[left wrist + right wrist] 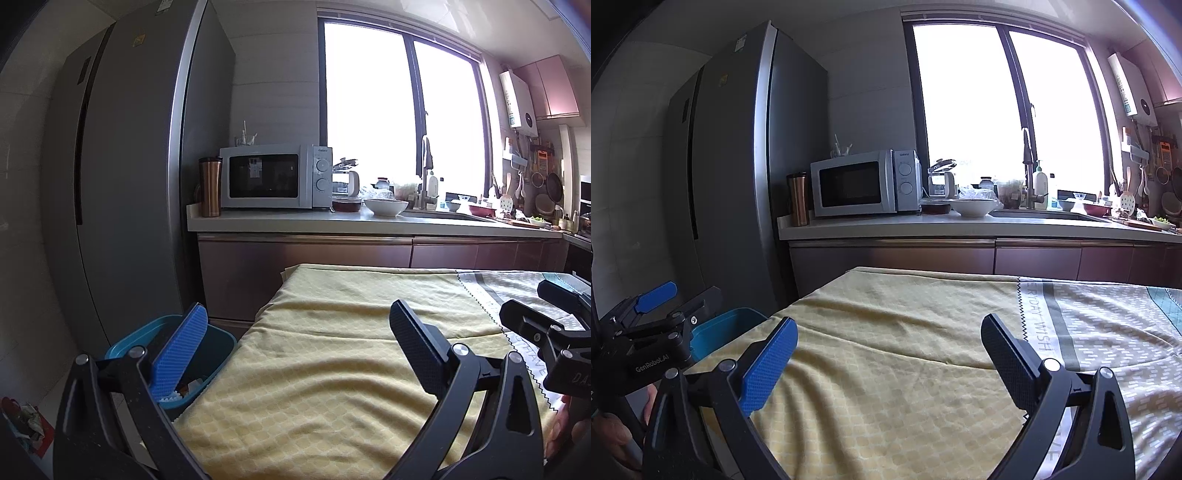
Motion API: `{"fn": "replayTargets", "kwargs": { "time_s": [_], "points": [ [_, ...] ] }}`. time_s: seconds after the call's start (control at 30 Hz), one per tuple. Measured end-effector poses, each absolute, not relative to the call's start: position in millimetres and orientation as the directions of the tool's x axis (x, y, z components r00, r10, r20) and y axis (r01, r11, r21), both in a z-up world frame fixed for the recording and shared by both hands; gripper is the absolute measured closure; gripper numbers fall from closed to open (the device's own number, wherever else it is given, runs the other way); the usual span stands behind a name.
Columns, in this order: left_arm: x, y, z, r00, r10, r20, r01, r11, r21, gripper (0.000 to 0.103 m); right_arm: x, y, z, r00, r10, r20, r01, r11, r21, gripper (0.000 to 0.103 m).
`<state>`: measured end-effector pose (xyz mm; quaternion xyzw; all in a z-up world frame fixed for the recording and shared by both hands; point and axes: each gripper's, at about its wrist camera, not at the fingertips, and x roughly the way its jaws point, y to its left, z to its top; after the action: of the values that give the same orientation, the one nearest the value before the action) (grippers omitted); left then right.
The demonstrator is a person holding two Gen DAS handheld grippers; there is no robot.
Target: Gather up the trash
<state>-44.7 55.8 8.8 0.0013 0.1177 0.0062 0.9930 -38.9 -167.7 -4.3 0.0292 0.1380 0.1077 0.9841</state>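
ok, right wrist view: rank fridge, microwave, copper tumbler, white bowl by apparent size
Largest to smallest as they look in the right wrist view:
1. fridge
2. microwave
3. white bowl and copper tumbler: alike in apparent area, bowl wide, tumbler tall, so no ranking.
All stand at similar depth.

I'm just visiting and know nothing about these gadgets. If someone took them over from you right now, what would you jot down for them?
Left gripper: open, empty, over the table's left end.
Right gripper: open, empty, over the yellow tablecloth.
Blue bin: on the floor at the table's left edge, with some scraps inside.
Done: no trash shows on the visible part of the cloth.
Left: some crumpled stuff lies on the floor at far left; it may be trash, check it. Kitchen counter not checked.
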Motion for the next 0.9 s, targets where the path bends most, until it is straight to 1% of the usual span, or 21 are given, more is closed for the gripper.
{"fn": "replayTargets", "kwargs": {
  "time_s": [0.9],
  "points": [
    [-46.0, 58.9, 9.8, 0.972, 0.021, -0.234, -0.021, 1.000, 0.004, 0.006, -34.8, -169.6, -5.5, 0.936, 0.222, -0.273, -0.201, 0.974, 0.104, 0.007]
  ]
}}
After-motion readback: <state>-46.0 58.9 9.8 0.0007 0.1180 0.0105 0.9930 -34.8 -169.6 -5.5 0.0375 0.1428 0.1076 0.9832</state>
